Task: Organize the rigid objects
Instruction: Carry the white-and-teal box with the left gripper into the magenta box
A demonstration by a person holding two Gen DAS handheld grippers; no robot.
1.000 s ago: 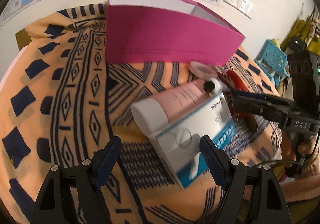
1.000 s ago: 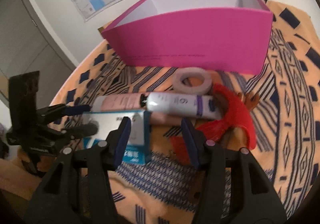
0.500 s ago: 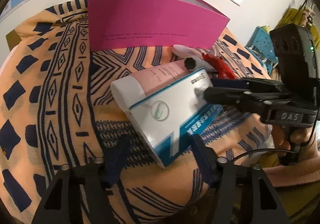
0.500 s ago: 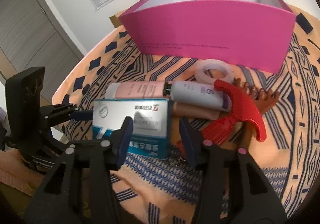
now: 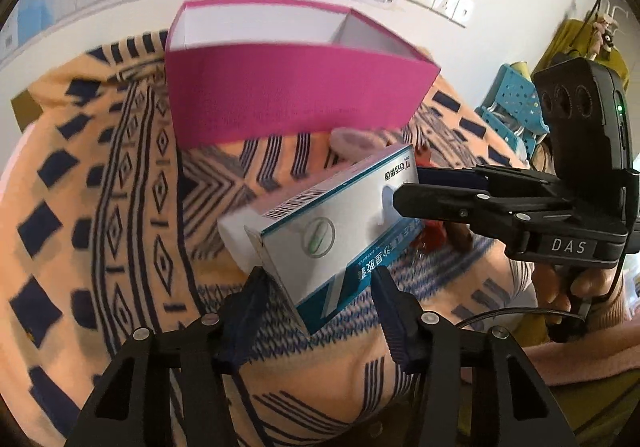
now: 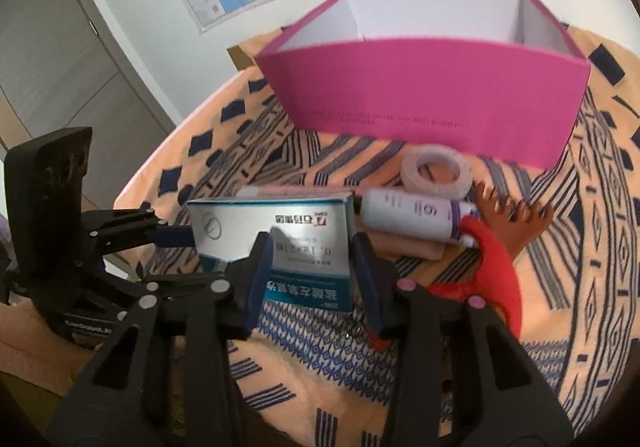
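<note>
Medicine carton (image 5: 336, 227): white and teal, printed with a barcode and Chinese text; tilted, one end raised, over the patterned orange cloth (image 5: 100, 207), near the pink box.
Left gripper (image 5: 316, 295): jaws spread wide on either side of the carton's near corner; contact with the carton cannot be told.
Right gripper (image 6: 312, 267): fingers either side of the carton's right end; in the left wrist view one finger lies against its face. Whether it clamps cannot be told.
Pink box (image 6: 432, 87): open-topped, white inside, standing beyond the other items.
Tape roll (image 6: 436, 173): lying flat just before the pink box.
White tube (image 6: 412, 217): lying beside the carton's right end, over a beige item.
Pink tube (image 6: 288, 192): mostly hidden behind the carton.
Red-handled tool (image 6: 494, 267): at the right, touching the white tube.
Brown comb (image 6: 516, 223): behind the red handle.
</note>
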